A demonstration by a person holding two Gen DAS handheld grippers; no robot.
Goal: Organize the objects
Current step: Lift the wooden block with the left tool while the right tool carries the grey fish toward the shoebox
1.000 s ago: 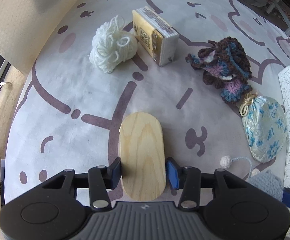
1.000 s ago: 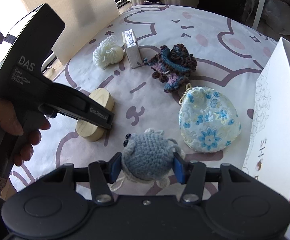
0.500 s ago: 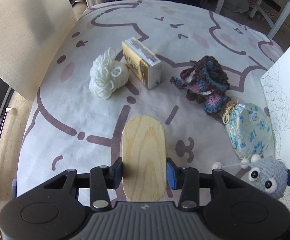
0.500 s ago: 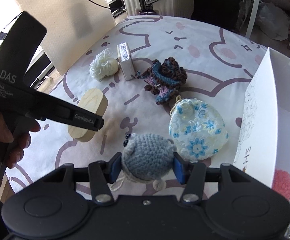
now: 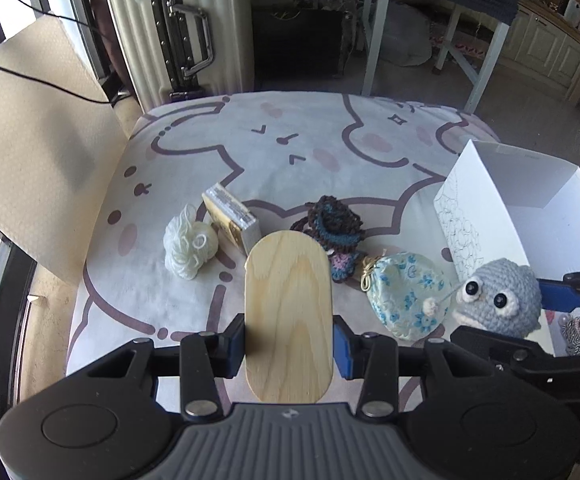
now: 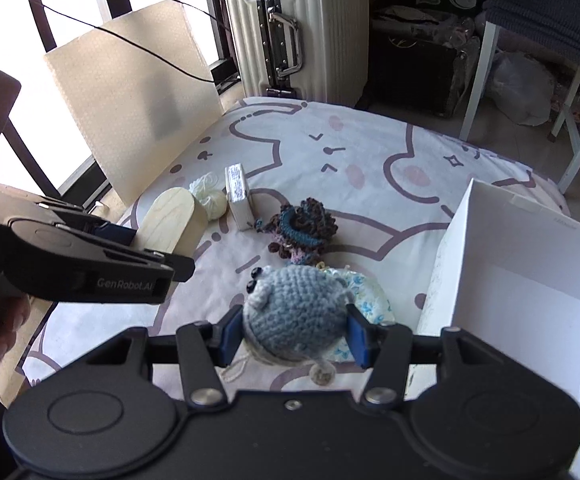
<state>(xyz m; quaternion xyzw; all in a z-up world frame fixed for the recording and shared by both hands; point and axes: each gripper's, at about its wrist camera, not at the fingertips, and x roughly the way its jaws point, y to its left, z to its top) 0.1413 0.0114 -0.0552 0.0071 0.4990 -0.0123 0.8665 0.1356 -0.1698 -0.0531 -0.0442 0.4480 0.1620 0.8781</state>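
My left gripper (image 5: 289,347) is shut on an oval wooden block (image 5: 289,312) and holds it above the patterned cloth; the block also shows in the right wrist view (image 6: 170,216). My right gripper (image 6: 295,338) is shut on a grey-blue crochet toy (image 6: 296,312), also lifted; the toy faces the left wrist view (image 5: 498,298). A white open box (image 6: 530,248) stands to the right, close to the toy. On the cloth lie a white yarn ball (image 5: 188,246), a yellow tissue pack (image 5: 232,222), a dark crochet piece (image 5: 334,226) and a blue-flowered pouch (image 5: 406,294).
A beige board (image 5: 30,168) leans at the table's left edge. A white suitcase (image 6: 294,28) stands behind the table, with table legs and clutter beyond. The box (image 5: 530,216) holds a striped cord (image 5: 576,328) inside.
Both grippers have risen and tilted up with their loads: the wooden block and the crochet toy are lifted off the cloth. The toy has moved right, toward the white box.
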